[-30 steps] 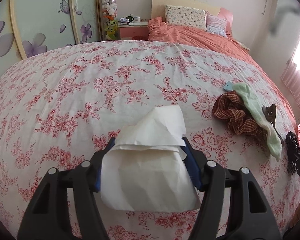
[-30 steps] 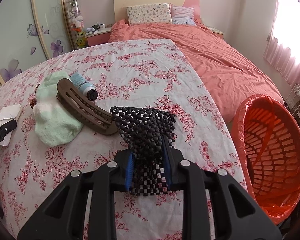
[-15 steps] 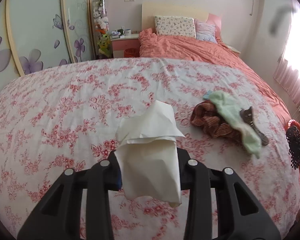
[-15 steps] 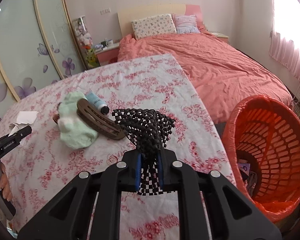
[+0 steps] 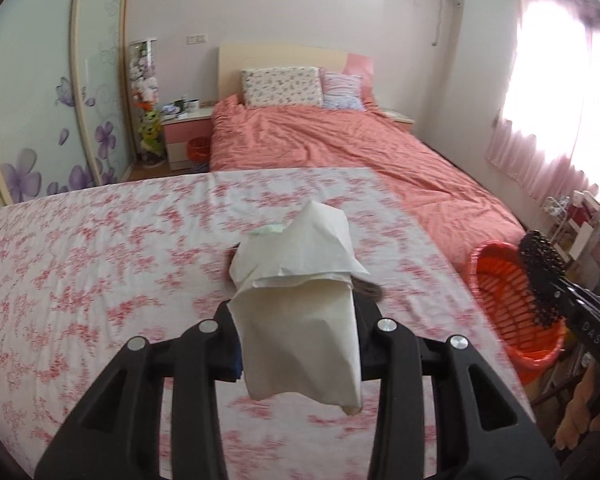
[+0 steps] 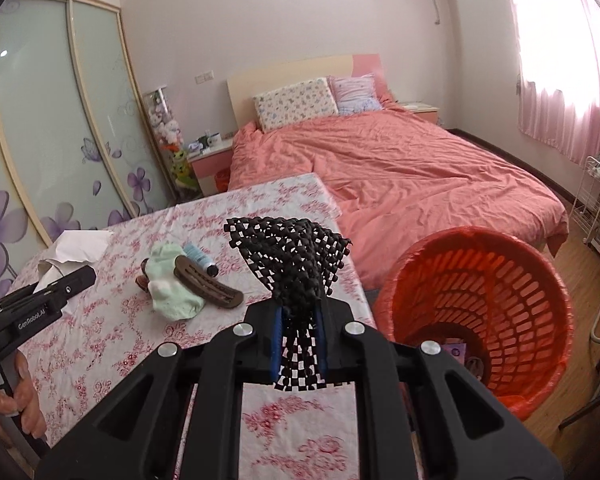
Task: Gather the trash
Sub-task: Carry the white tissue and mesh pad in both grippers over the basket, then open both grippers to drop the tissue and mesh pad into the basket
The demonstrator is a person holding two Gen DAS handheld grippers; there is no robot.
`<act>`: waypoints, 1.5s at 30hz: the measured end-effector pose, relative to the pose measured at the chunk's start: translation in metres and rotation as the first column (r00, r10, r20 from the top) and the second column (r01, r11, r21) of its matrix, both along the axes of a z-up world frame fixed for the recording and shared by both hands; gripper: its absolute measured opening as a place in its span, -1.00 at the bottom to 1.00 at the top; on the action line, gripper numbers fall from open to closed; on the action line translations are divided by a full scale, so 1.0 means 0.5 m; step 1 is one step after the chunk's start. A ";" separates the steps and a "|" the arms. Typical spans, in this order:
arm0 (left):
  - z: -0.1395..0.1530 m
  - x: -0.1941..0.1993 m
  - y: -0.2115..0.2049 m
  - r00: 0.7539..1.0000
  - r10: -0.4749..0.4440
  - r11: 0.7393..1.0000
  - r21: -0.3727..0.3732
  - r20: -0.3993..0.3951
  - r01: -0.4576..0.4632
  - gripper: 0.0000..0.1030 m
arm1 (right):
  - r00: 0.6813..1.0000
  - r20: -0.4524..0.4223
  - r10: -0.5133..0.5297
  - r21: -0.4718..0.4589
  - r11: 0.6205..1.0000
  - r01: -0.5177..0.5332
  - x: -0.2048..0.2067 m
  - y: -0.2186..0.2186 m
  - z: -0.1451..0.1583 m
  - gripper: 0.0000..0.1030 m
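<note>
My left gripper (image 5: 296,316) is shut on a crumpled white tissue (image 5: 300,280) and holds it above the floral table cover (image 5: 100,260). My right gripper (image 6: 298,320) is shut on a black mesh mat (image 6: 296,256), lifted above the table's right edge, beside the orange trash basket (image 6: 480,280). The basket also shows in the left wrist view (image 5: 500,296), with the mesh mat (image 5: 542,276) over it. The tissue (image 6: 76,246) and the left gripper (image 6: 48,300) show at the left of the right wrist view.
On the table lie a mint green cloth (image 6: 172,284), a brown hair clip (image 6: 208,286), a small blue-capped tube (image 6: 200,258) and a brown item under the cloth. A bed with a salmon duvet (image 6: 400,168) stands behind. A wire rack (image 6: 596,208) is at the right.
Both grippers have risen and swung right toward the orange basket, each still holding its item. The basket now shows in the left wrist view.
</note>
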State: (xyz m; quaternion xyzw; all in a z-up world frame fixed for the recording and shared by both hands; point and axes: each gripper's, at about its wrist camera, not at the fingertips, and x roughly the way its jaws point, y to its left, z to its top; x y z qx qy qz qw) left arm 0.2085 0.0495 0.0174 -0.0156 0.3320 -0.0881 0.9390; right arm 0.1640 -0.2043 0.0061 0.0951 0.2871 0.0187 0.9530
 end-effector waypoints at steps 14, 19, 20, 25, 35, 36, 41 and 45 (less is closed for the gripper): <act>0.027 -0.042 -0.299 0.952 -0.304 0.946 -0.105 0.037 0.306 -0.27 | 0.981 0.069 -0.183 0.054 0.982 0.180 -0.053 -0.189 0.025 -0.75; -0.001 -0.026 -0.411 0.919 -0.393 0.911 -0.133 0.013 0.391 -0.26 | 0.972 0.048 -0.232 0.115 0.967 0.225 -0.039 -0.264 0.004 -0.75; -0.010 -0.020 -0.432 0.912 -0.409 0.904 -0.133 0.007 0.406 -0.26 | 0.970 0.043 -0.238 0.124 0.965 0.231 -0.035 -0.275 -0.001 -0.75; -0.054 0.011 -0.526 0.887 -0.460 0.882 -0.135 -0.032 0.452 -0.23 | 0.964 0.019 -0.265 0.153 0.954 0.259 -0.011 -0.334 -0.033 -0.74; -0.147 0.081 -0.555 0.897 -0.424 0.905 -0.086 -0.122 0.416 0.32 | 0.962 -0.037 -0.270 0.167 0.948 0.273 0.017 -0.359 -0.083 0.07; -0.152 0.084 -0.548 0.899 -0.419 0.908 -0.081 -0.128 0.411 0.33 | 0.962 -0.041 -0.270 0.165 0.948 0.273 0.017 -0.358 -0.087 0.13; -0.162 0.089 -0.506 0.916 -0.379 0.926 -0.053 -0.129 0.375 0.38 | 0.958 -0.062 -0.281 0.145 0.947 0.287 0.004 -0.351 -0.091 0.18; -0.150 0.076 -0.463 0.934 -0.339 0.941 -0.016 -0.109 0.339 0.42 | 0.956 -0.060 -0.287 0.084 0.953 0.291 0.008 -0.335 -0.086 0.24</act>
